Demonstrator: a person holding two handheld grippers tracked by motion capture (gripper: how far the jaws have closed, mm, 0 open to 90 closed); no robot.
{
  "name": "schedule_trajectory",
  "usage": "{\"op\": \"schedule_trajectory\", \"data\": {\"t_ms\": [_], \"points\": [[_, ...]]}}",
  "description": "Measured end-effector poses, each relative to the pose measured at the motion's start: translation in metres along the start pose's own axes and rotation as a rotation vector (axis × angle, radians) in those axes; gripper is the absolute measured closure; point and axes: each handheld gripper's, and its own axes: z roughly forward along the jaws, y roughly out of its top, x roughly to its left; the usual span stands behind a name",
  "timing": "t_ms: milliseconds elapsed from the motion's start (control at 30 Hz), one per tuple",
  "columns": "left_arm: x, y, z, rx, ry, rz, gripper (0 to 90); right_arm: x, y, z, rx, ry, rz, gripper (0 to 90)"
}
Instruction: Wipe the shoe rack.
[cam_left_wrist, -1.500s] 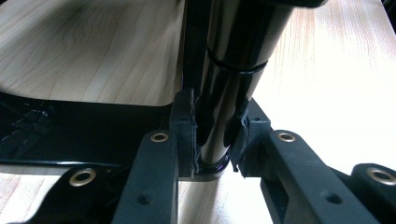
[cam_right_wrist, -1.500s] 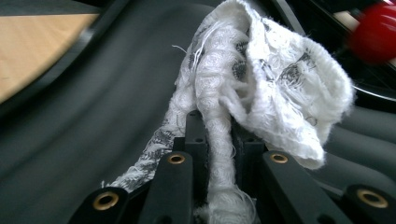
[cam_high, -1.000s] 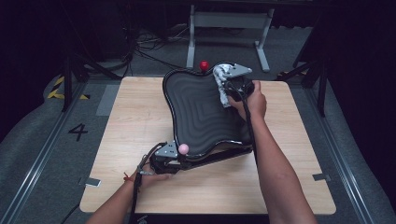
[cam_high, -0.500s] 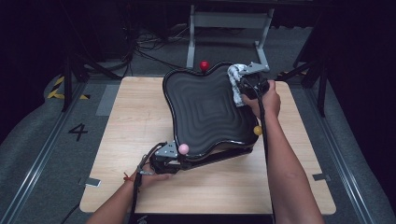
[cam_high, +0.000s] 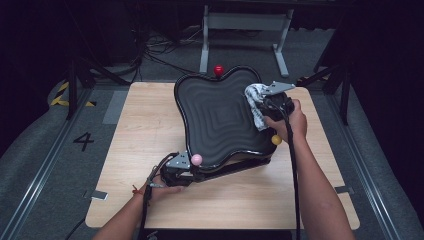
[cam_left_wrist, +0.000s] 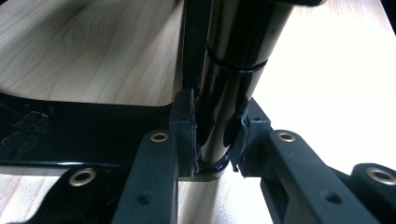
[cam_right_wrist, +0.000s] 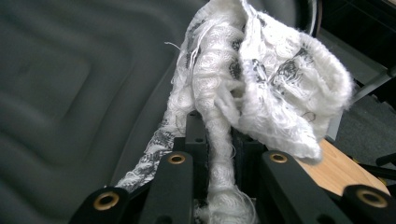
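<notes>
My right claw (cam_high: 261, 102), with the white cloth (cam_high: 256, 109) clenched in it, has travelled from the middle of the black tray's (cam_high: 220, 117) right half out to the tray's right edge, uncovering the yellow knob (cam_high: 276, 140) below it; my left claw (cam_high: 176, 172) has kept its place at the tray's near-left corner. The tray, a wavy-rimmed panel with stepped concentric ridges, stands tilted on a dark stand on the tabletop (cam_high: 145, 130). A red knob (cam_high: 218, 70) sits at the tray's far rim and a pink knob (cam_high: 196, 159) at its near-left corner.

In the left claw view, my left claw (cam_left_wrist: 215, 140) is clenched on a glossy black post (cam_left_wrist: 229, 88) of the stand, both pads pressing its sides, so that the tray is steadied. In the right claw view, my right claw (cam_right_wrist: 219, 140) grips the cloth (cam_right_wrist: 261, 88) between its pads; the bunched free end lies against the tray's ridged surface (cam_right_wrist: 65, 93) beside the rim.

Step in hand, as I judge it: wiping the tray's face, one stroke now ending at the right edge. The next move probably calls for carrying the cloth back toward the tray's centre or down toward its near rim, pressing lightly so that the fabric follows the ridges, while the left claw holds the post firm against the push.
</notes>
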Motion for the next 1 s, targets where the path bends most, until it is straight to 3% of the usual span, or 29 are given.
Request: {"op": "schedule_trajectory", "data": {"t_ms": [167,300,433,833,1000], "points": [[0.001,0.000,0.000,-0.007,0.000,0.001,73.5,0.010,-0.012,-0.006,0.000,0.005,-0.024,80.2],[0.001,0.000,0.000,-0.008,0.000,0.000,73.5,0.016,-0.009,-0.006,0.000,0.006,-0.028,80.2],[0.000,0.000,0.000,-0.008,-0.001,-0.002,73.5,0.030,-0.001,-0.004,-0.019,0.037,-0.046,80.1],[0.001,0.000,0.000,-0.001,-0.001,0.004,73.5,0.088,0.056,0.020,-0.075,0.105,-0.158,79.9],[0.001,0.000,0.000,0.002,0.002,0.006,73.5,0.102,0.078,0.030,-0.089,0.128,-0.163,79.7]]}}
